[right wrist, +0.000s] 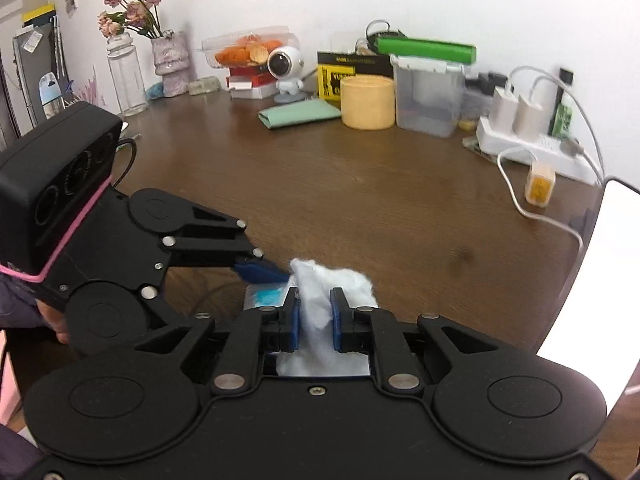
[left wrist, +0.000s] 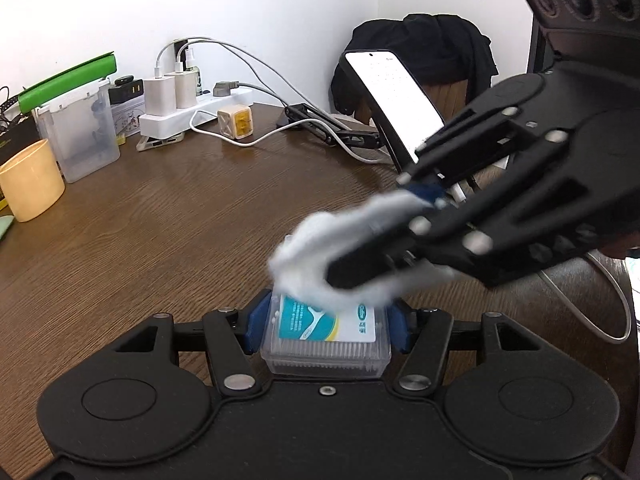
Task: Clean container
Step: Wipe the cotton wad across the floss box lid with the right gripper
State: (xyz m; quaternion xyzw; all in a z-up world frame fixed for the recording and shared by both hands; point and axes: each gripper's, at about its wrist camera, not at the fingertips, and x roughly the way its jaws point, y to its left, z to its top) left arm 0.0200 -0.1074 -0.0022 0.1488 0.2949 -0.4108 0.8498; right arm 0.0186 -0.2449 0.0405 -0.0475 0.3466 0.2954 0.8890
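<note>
A small clear plastic container (left wrist: 326, 338) with a teal and white label on its lid is clamped between the blue pads of my left gripper (left wrist: 325, 326), just above the wooden table (left wrist: 168, 216). My right gripper (right wrist: 315, 322) is shut on a white tissue wad (right wrist: 324, 292). In the left wrist view the right gripper (left wrist: 372, 248) comes in from the right and presses the tissue (left wrist: 316, 268) onto the far part of the lid. In the right wrist view the container (right wrist: 266, 295) shows only as a teal patch beside the left gripper's blue pad (right wrist: 260, 271).
A yellow cup (left wrist: 30, 182), a clear lidded box (left wrist: 78, 132), a white power strip (left wrist: 192, 114) with chargers and cables stand at the back. A lit phone (left wrist: 396, 96) on a stand is at the right. A robot toy (right wrist: 286, 70) and vases stand at the far wall.
</note>
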